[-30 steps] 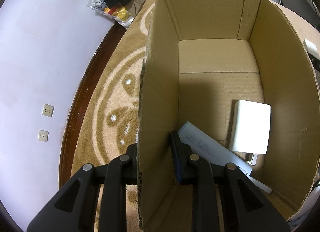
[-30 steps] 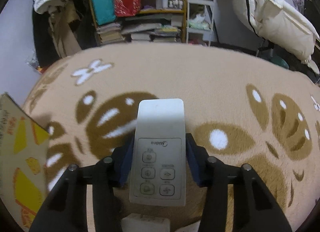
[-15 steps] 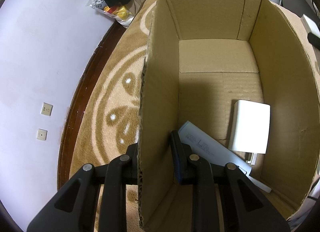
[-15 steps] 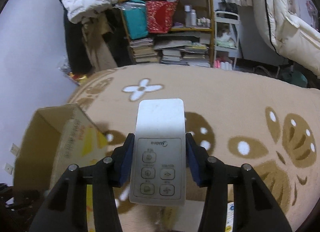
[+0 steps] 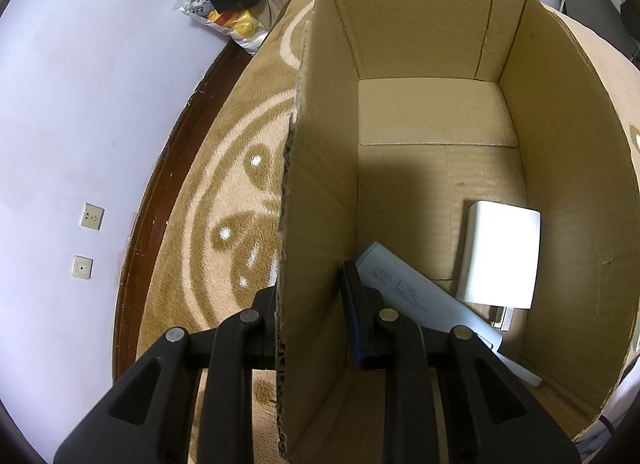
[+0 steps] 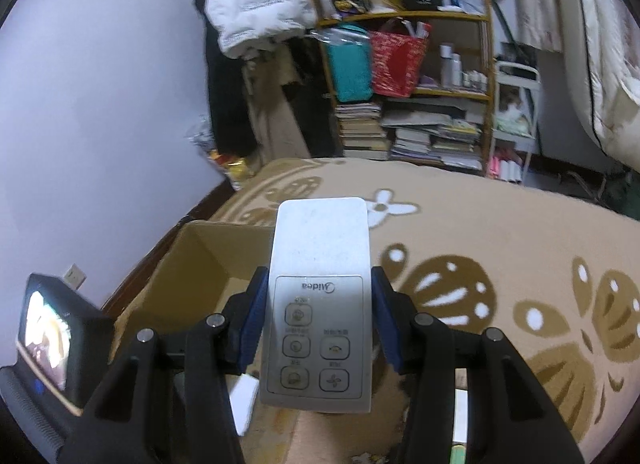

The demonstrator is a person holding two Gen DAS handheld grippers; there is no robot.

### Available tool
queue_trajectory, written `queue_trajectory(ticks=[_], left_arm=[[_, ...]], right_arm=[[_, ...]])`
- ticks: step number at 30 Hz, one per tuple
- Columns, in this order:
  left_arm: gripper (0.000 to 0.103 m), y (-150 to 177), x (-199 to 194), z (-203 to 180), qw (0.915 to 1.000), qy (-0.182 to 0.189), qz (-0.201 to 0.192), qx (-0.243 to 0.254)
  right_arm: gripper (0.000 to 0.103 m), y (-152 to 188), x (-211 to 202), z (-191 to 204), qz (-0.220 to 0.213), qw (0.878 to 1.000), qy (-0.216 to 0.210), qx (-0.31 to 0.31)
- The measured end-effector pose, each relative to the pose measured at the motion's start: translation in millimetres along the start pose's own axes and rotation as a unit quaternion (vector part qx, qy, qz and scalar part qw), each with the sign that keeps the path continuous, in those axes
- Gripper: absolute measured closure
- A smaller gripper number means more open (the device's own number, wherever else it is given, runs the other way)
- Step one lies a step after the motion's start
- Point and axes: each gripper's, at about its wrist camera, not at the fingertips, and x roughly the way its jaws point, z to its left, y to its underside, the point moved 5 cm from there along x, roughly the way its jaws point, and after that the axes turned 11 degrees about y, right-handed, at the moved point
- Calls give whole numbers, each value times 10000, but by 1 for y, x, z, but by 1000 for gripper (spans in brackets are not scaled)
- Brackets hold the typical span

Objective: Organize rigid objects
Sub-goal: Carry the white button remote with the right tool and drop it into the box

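Beige carpet (image 6: 500, 232) with a brown flower pattern covers the floor, and a crowded bookshelf (image 6: 416, 104) stands against the far wall ahead of the right gripper. A cardboard box (image 5: 560, 184) sits open on this carpet near the wall.

The left gripper (image 5: 312, 320) is closed on the left side wall of the box, one finger outside and one inside, so it steadies the box. Just ahead of its inner finger lie a pale blue power bank (image 5: 412, 296) and, further to the right, a white charger block (image 5: 500, 256), both on the box floor.

The right gripper (image 6: 318, 328) grips a white remote control (image 6: 320, 296) by its long sides, the blue pads pressing on it. The remote points forward, with the open box below it and to the left. I judge that the remote is on its way to the box.

Some risks from here: the pads hold only the lower half of the remote, so a quick tilt could let it slide out before it is over the opening. It could also strike the near rim, or land hard on the charger block. At the lower left edge a dark device with a lit screen (image 6: 48, 340) appears, probably part of the left hand's tool, and the right gripper may bump it.
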Motion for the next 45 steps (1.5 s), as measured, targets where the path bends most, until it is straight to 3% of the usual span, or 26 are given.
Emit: queue_trajectory(ticks=[12, 30, 45], left_arm=[[80, 0, 3, -1, 10000, 14, 19, -14], [80, 2, 2, -3, 9999, 75, 41, -77], [80, 6, 1, -4, 9998, 111, 128, -91]], right_arm=[[51, 19, -3, 35, 166, 9981, -410, -420], [51, 37, 6, 40, 439, 9966, -461, -525], [50, 39, 4, 40, 392, 9966, -469, -551]])
